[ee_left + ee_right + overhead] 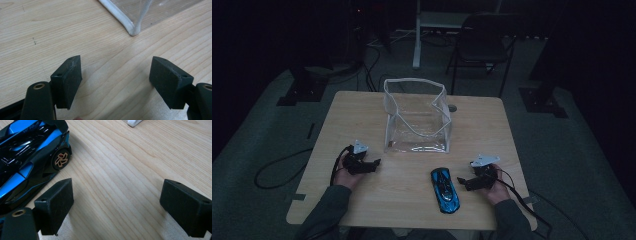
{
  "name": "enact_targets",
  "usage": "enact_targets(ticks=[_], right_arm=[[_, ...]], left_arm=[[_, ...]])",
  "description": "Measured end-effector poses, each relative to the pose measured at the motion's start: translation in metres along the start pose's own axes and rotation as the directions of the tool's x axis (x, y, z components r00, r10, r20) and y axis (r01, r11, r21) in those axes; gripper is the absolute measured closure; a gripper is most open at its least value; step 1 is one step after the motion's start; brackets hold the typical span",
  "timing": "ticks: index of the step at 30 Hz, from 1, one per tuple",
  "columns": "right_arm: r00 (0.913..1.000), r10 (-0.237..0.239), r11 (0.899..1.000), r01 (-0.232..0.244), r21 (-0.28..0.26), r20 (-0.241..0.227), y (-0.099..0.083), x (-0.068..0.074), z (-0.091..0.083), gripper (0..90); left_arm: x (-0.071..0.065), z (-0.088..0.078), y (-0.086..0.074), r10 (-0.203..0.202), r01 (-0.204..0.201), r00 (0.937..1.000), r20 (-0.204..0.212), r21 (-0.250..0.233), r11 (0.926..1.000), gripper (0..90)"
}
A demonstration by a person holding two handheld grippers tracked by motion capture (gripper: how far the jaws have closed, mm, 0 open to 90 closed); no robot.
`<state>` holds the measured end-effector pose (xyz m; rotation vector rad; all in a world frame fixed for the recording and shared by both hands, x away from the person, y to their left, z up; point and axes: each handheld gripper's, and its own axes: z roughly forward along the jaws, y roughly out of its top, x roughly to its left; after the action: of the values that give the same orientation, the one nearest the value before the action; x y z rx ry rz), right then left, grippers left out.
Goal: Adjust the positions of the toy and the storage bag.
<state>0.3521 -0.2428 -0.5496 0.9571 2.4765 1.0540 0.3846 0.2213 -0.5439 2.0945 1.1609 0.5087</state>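
A blue and black toy car [445,190] lies on the wooden table [362,200] near the front edge, right of centre. A clear plastic bag [417,117] with white trim stands open at the table's middle. My left gripper [374,164] rests low on the table at the front left, open, with bare wood between its jaws; the bag's white corner [133,31] lies just ahead of it. My right gripper [464,184] sits just right of the car, open and holding nothing. In the right gripper view the car [27,160] is beside the left jaw, apart from it.
A folding chair [484,42] and a white stand [417,35] are on the floor behind the table. Cables [277,172] trail over the dark floor at the left. A small round object [452,108] lies beside the bag.
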Motion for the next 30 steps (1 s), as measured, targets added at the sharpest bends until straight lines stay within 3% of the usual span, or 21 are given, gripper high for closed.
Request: enact_targets(ticks=[21, 25, 27, 30], right_arm=[[1.0000, -0.005, 1.000, 0.005, 0.004, -0.007, 0.0009, 0.0001, 0.0003, 11.8], [1.0000, 0.002, 1.000, -0.002, -0.002, -0.003, 0.0003, -0.0010, -0.0013, 15.8], [0.9990, 0.034, 0.999, -0.034, -0.010, -0.028, 0.0009, -0.0017, -0.0029, 17.3], [0.9993, 0.028, 0.999, -0.029, -0.019, -0.026, 0.0040, -0.0006, -0.0050, 17.7]], left_arm=[[-0.0005, 0.0008, 0.0008, 0.016, -0.016, 0.9997, 0.018, 0.003, 0.9999, 24.8], [0.0002, 0.0000, 0.0019, 0.009, -0.009, 0.9999, 0.013, 0.009, 0.9999, 28.1], [0.0022, -0.0007, 0.0018, 0.005, -0.005, 0.9999, 0.012, 0.006, 1.0000, 31.5], [0.0046, -0.0010, 0.0020, -0.016, 0.016, 0.9996, 0.022, 0.001, 0.9999, 33.5]])
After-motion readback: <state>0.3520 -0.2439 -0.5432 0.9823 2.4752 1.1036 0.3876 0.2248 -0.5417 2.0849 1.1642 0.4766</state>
